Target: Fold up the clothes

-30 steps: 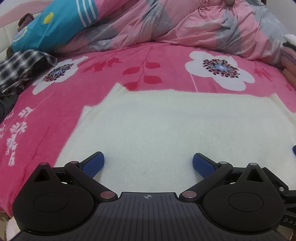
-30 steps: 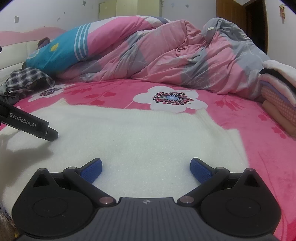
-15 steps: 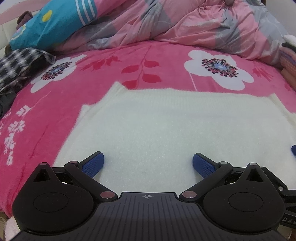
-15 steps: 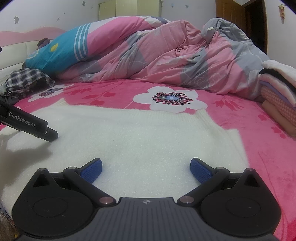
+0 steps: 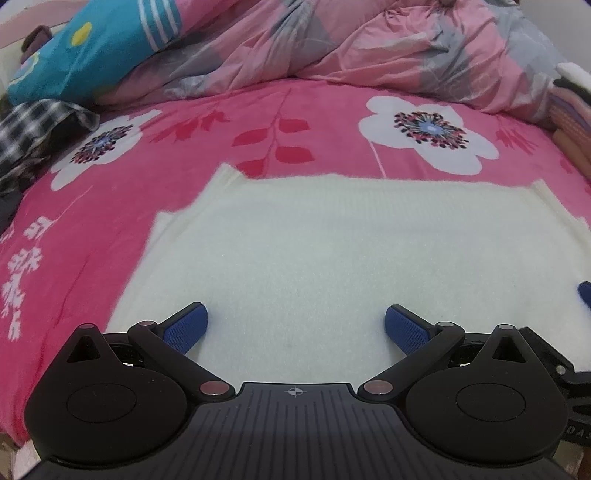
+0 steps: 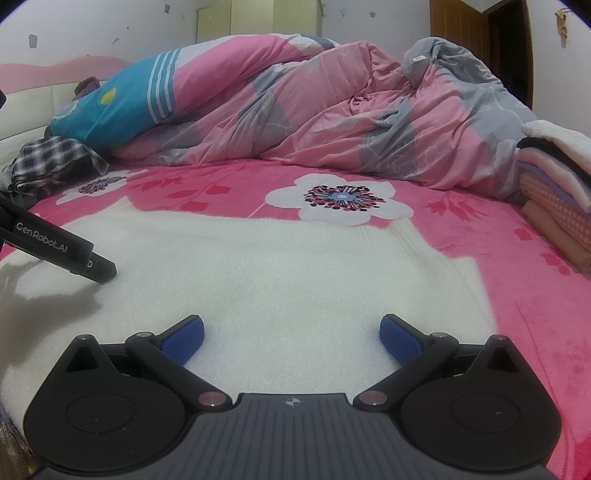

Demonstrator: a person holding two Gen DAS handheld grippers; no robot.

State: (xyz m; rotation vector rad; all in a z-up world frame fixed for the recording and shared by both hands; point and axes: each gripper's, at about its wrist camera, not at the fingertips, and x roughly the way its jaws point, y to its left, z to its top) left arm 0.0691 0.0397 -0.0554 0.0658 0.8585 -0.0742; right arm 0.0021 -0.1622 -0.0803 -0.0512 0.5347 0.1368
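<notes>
Left wrist view, white sweater (image 5: 332,251) flat beneath both grippers' wide-spread, empty fingers (image 5: 186,326), pink bedspread (image 5: 74,229).

Bed (image 6: 517,314) in pink floral sheet, rumpled pink-and-grey duvet (image 6: 351,122) behind, scuffed white wall (image 6: 110,29), pale cabinet (image 6: 258,16), brown wooden door (image 6: 465,40) right

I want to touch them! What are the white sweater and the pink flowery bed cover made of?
White sweater: looks like soft knitted yarn, fuzzy and matte, with ribbing along its far edge. Pink bed cover: probably plush fleece, since its surface looks velvety with a short nap.
</notes>
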